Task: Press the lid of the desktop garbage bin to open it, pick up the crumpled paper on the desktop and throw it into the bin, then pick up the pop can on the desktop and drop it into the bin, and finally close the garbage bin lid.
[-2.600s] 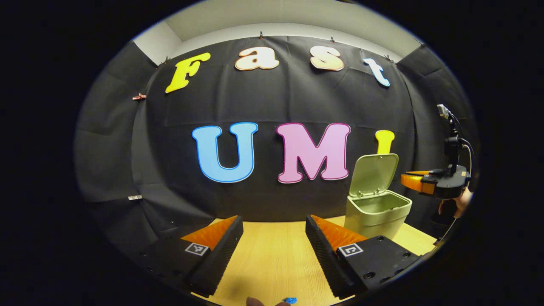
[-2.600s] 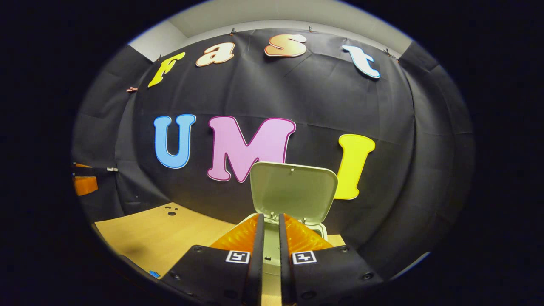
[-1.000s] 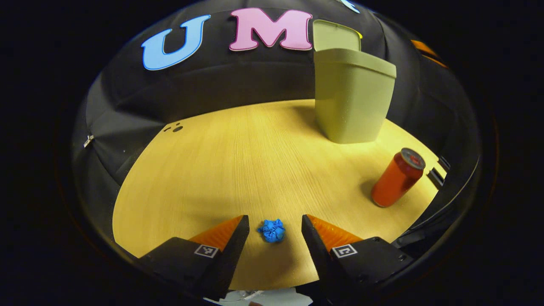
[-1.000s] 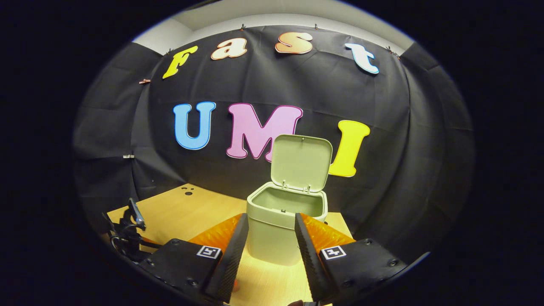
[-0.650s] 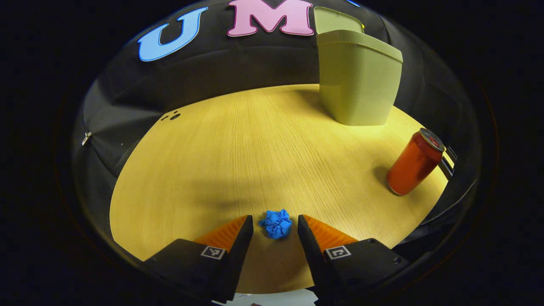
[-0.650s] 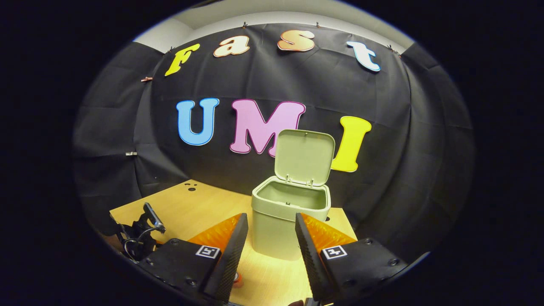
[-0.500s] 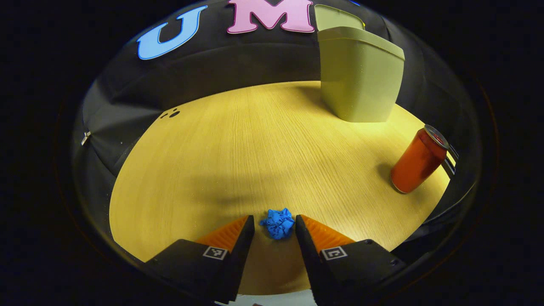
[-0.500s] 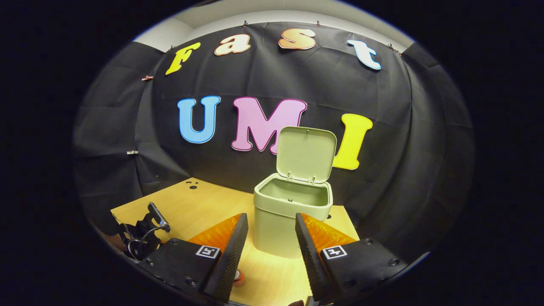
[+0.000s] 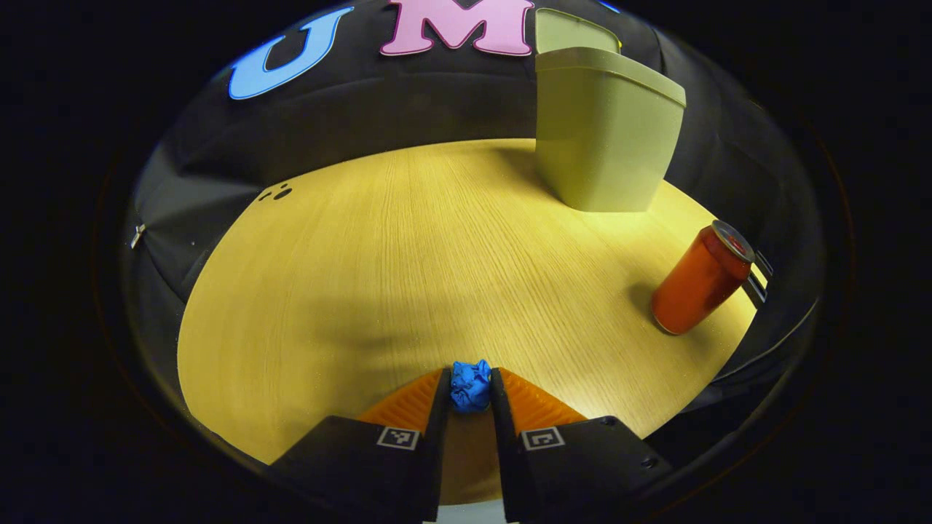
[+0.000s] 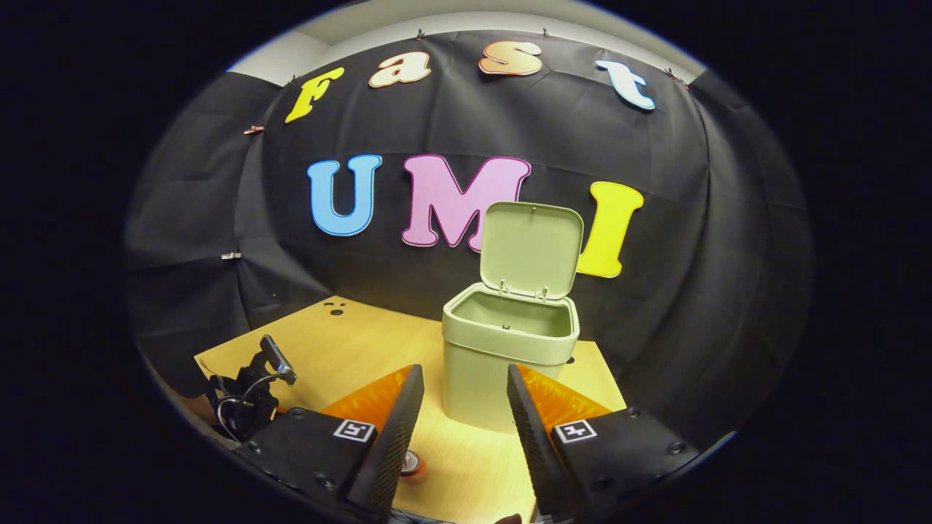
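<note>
Pale wooden desktop (image 9: 408, 247) carries the lid-up garbage bin (image 9: 604, 131), and well in front of it the left gripper (image 9: 470, 397) pinches the crumpled paper (image 9: 470, 384) at its fingertips, a shallow hold that could slip, while the right gripper (image 10: 459, 407) hangs open.

Wooden tabletop (image 9: 408, 247), light grain, lay bare over most of its surface; small dark holes (image 9: 275, 193) sat near its far left corner.

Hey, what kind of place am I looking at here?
Most likely a small recording booth set up for tabletop chores: a black cloth wall backs a wooden desktop holding only a green bin, a pop can and crumpled paper.
</note>
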Demonstrator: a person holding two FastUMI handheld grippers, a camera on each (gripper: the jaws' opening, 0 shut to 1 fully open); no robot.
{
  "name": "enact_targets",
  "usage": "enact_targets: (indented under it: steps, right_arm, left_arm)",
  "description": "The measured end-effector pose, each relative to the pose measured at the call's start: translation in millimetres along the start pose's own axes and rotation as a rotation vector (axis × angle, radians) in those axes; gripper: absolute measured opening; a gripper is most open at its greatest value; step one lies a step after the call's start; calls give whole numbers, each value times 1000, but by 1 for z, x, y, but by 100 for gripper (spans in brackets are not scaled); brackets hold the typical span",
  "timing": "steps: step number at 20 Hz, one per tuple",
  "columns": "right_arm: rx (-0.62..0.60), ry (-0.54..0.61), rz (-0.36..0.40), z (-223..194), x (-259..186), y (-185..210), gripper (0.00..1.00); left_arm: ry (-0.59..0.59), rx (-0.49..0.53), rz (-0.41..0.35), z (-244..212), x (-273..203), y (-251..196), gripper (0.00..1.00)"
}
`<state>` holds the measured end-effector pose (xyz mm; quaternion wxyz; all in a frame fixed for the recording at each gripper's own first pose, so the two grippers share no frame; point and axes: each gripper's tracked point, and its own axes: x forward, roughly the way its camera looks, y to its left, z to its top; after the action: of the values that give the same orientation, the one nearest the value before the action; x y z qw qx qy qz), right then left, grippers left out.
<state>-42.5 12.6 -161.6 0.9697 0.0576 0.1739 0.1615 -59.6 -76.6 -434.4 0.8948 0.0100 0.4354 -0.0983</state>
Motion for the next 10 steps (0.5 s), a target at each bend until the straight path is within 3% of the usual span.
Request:
enact_targets:
  steps: [2, 3, 5, 7, 8, 10]
  right_arm:
    - [6, 4, 5, -2, 1, 1, 74]
    - [8, 5, 7, -3, 2, 2, 74]
    - [9, 10, 11, -6, 3, 3, 74]
    - [13, 11, 15, -7, 3, 4, 74]
    - [19, 13, 18, -8, 4, 4, 75]
    - [33, 16, 23, -8, 5, 4, 74]
  left_arm:
    - [-27, -1, -8, 11, -8, -2, 33]
    - [-46, -1, -8, 20, -12, -2, 40]
    - [-89, -8, -10, 40, -22, -2, 33]
    - [-143, -10, -29, 67, -33, -6, 37]
    - [-171, -12, -39, 81, -39, -8, 32]
    - [-234, -12, -52, 114, -51, -10, 36]
